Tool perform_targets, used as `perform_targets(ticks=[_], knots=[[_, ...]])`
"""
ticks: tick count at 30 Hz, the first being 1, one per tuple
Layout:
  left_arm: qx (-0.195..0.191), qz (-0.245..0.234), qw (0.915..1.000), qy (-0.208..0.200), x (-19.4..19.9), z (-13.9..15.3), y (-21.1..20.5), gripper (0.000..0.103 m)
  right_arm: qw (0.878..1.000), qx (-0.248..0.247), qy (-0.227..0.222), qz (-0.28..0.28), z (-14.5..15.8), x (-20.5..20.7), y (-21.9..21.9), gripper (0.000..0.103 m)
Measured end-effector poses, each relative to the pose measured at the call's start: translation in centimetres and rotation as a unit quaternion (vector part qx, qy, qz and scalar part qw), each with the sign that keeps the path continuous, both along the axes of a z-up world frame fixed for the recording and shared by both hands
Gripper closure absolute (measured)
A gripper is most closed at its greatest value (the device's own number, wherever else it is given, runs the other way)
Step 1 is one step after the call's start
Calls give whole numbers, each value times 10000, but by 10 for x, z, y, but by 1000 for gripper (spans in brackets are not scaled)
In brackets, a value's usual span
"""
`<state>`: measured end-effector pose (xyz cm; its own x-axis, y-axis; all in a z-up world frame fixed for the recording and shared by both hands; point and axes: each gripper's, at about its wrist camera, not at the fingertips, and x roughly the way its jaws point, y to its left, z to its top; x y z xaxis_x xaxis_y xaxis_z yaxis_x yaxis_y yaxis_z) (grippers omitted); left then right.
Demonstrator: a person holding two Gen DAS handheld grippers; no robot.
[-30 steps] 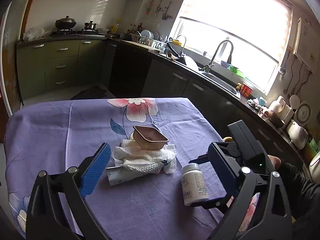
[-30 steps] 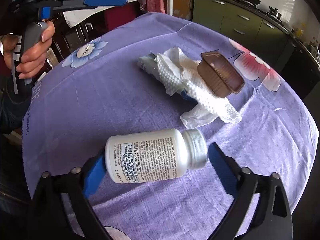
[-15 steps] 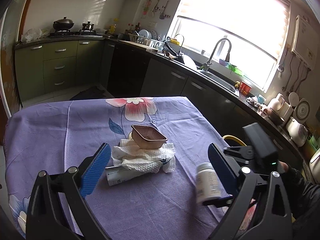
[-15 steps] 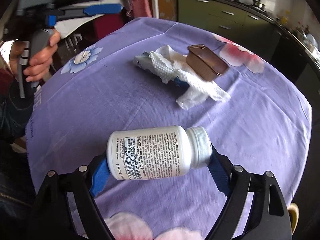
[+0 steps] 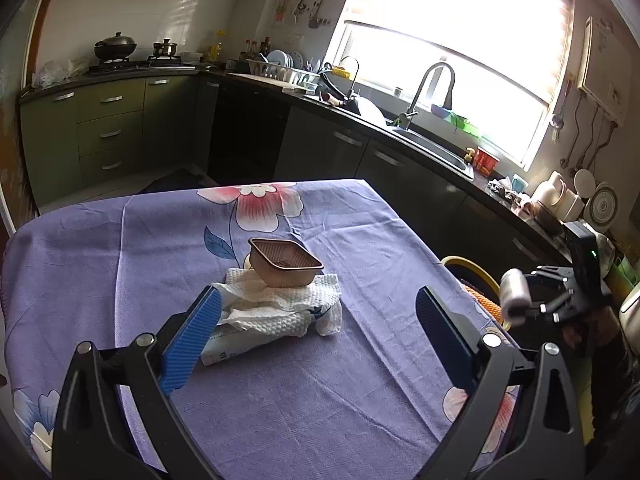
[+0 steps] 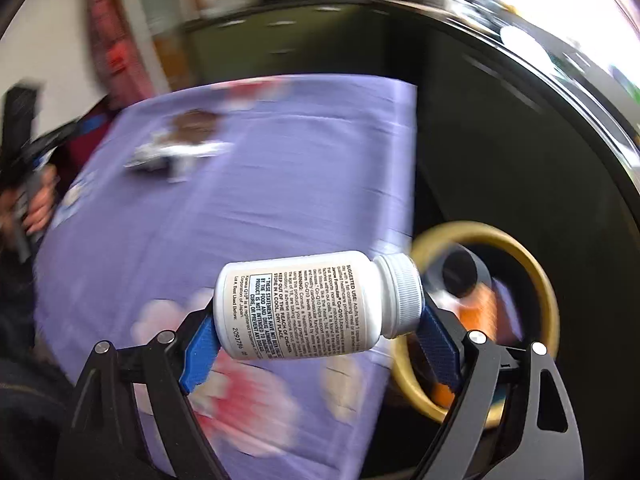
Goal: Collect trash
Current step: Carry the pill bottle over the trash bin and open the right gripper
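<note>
My right gripper is shut on a white pill bottle, gripped end to end and lying sideways, off the table's right corner and over a yellow-rimmed bin. The left wrist view shows that same bottle in the right gripper, just beyond the table edge above the bin. My left gripper stands open above the purple floral tablecloth, with nothing between its fingers. Ahead of it lie a crumpled white paper towel, a brown plastic tray on top, and a flat carton underneath.
Dark kitchen cabinets and a sink counter run behind and to the right of the table. The bin holds something orange. A person's hand grips the left handle at the table's far side. Kettles and jars crowd the right counter.
My right gripper lifted the pill bottle off the cloth, swung right past the table edge and rolled, ending over the bin. The left gripper stayed put and open.
</note>
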<state>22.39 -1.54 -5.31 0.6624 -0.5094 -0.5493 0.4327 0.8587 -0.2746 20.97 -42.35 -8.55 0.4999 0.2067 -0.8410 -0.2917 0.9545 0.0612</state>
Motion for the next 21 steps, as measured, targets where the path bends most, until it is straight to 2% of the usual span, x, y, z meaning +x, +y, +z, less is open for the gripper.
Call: perform_targets(ticks=[4,7,13,15,21], knots=[[44,-13,10000,20,1,-2,-2,10,9952,-39,211,-959,-17,14,-65,19],[69,-18,10000,49,2,-4,-3,10,9902,-72,413,-1334,-33,24,-94,19],[126,-56,9998,143,5,-10,-6,10,9824,-419,592,-1721,-57,36,-113,18],[164,-89,9997,161,5,-12,-9,10,9794,-447,561,-1888,-58,36,-116,12],[262,-168,9993,203,4,-16,-16,10,9772,-373,362,-2058,-46,25,-110,11]])
